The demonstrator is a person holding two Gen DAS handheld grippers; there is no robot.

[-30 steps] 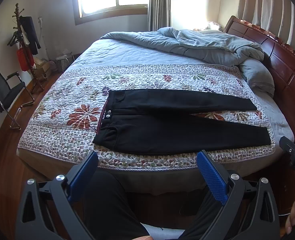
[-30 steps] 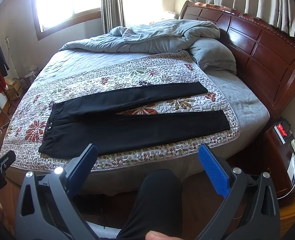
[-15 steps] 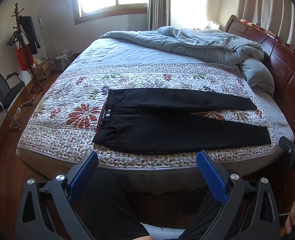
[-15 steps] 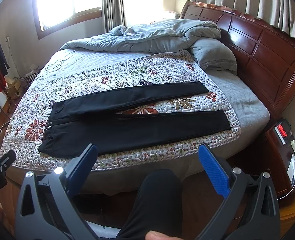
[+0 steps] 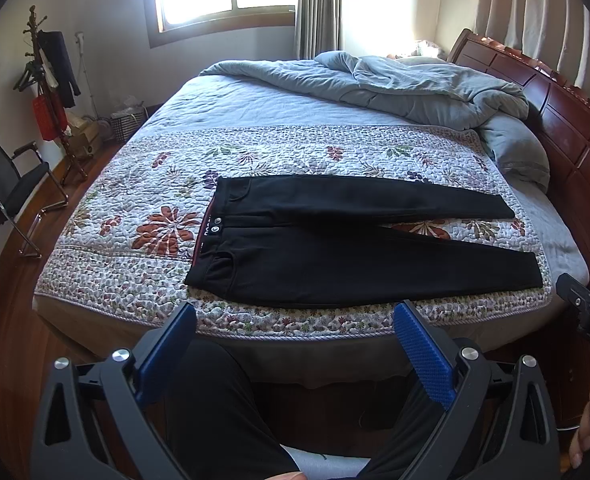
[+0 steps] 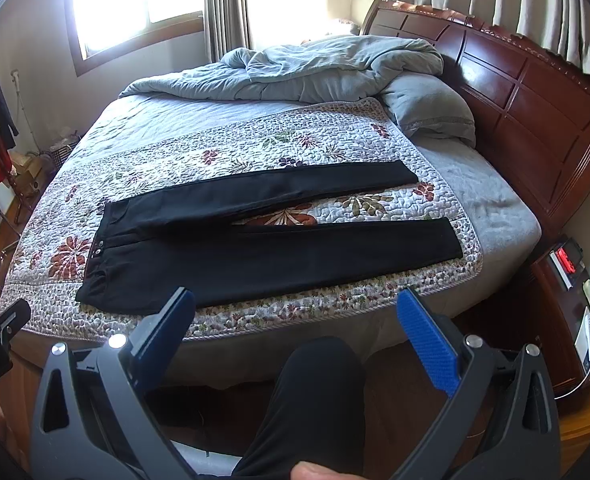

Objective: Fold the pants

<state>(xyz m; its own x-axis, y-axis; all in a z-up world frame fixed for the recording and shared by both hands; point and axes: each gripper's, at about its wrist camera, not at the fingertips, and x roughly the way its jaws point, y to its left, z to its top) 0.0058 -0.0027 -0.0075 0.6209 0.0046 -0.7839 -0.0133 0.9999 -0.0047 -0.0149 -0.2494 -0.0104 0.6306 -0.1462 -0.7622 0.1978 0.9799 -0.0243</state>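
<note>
Black pants [image 5: 335, 256] lay flat on the flowered quilt [image 5: 287, 152] of the bed [image 5: 231, 104], unfolded, both legs stretched out toward the headboard [image 5: 567, 132] side. Waistband sat to my left, cuffs to my right. The legs split apart in a narrow V, a strip of quilt showing between them near the cuffs. The near leg ran close along the front edge of the quilt.

My left tool [image 5: 295, 344] was held in the air short of the bed edge, above my knees, spread wide and holding nothing. The pants were ahead of it and well apart; the waistband end was up and a bit left of its left finger. My right tool [image 6: 295, 340] was the same: wide apart, nothing in it, held in front of the bed, not touching cloth. From the right wrist view the pants [image 6: 263, 248] lay ahead of it, the cuffs up and right of its right finger, the waistband far left.

A rumpled grey comforter [image 5: 383, 84] was piled at the far side of the bed, with a pillow [image 6: 427, 108] against the headboard. A chair [image 5: 11, 184] and a coat rack [image 5: 51, 92] stood by the left wall, and a nightstand [image 6: 567, 300] beside the bed on the right.
</note>
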